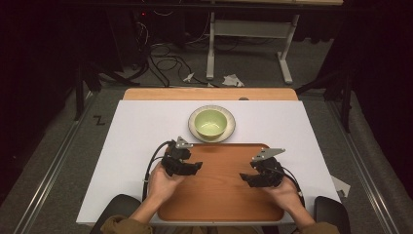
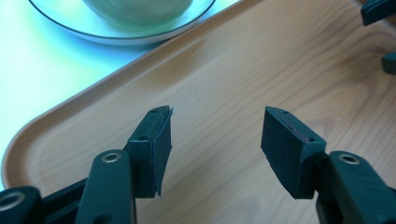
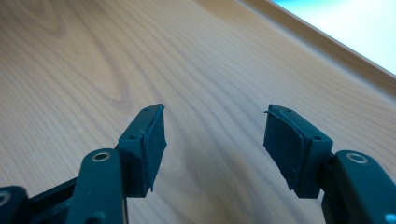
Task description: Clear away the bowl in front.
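Note:
A wooden tray (image 1: pixel 219 195) lies at the near edge of the white table. Just beyond its far rim a green bowl (image 1: pixel 211 122) rests on a white plate (image 1: pixel 231 131). My left gripper (image 1: pixel 196 167) hovers over the tray's left part, open, nothing between its jaws; in the left gripper view (image 2: pixel 215 135) bare tray wood (image 2: pixel 243 84) lies under it and the plate's rim (image 2: pixel 126 37) sits at the top. My right gripper (image 1: pixel 245 178) hangs open over the tray's right part, pointing inward; in the right gripper view (image 3: pixel 215 135) bare wood grain (image 3: pixel 93 60) runs beneath it.
The white table top (image 1: pixel 136 131) surrounds the tray, with a wooden strip (image 1: pixel 209 93) along its far edge. Beyond stand a metal table frame (image 1: pixel 248 44), cables (image 1: pixel 165 61) and crumpled paper (image 1: pixel 233 80) on the grey floor. A paper scrap (image 1: pixel 341 185) lies at the right.

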Demonstrator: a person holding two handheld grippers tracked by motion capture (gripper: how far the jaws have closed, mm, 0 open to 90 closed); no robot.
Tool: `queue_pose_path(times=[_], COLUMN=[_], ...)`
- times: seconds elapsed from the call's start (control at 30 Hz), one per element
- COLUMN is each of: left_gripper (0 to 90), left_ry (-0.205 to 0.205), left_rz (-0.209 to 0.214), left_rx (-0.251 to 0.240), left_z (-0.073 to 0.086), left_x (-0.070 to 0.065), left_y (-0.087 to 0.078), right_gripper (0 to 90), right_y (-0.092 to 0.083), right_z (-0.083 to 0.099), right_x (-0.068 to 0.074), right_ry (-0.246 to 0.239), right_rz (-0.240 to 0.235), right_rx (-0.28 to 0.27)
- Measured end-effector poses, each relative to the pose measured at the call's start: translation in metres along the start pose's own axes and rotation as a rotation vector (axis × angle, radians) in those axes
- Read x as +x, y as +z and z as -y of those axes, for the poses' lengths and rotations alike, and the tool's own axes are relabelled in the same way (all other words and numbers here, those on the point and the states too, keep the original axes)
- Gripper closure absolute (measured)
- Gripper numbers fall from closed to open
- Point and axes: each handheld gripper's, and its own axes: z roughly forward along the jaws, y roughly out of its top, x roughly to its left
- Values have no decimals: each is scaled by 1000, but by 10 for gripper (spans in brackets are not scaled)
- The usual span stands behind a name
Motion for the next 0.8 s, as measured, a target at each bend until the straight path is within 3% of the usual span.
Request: queue_pose_path(times=[0.27, 0.6, 0.7, 0.8], left_gripper=[434, 443, 462, 463], left_ry=[10, 42, 66, 59], left_rz=[3, -4, 3, -8], left_rx=[1, -17, -63, -87], left_z=[-8, -15, -15, -18], left_x=[-2, -5, -7, -8], left_y=[-5, -8, -14, -19], right_gripper=[389, 388, 387, 387], right_y=[6, 5, 5, 6], right_z=[-3, -1, -2, -2], right_x=[1, 1, 0, -1], right_ry=[-33, -29, -36, -35], right_rz=[2, -4, -4, -5], right_rx=[26, 25, 27, 25])
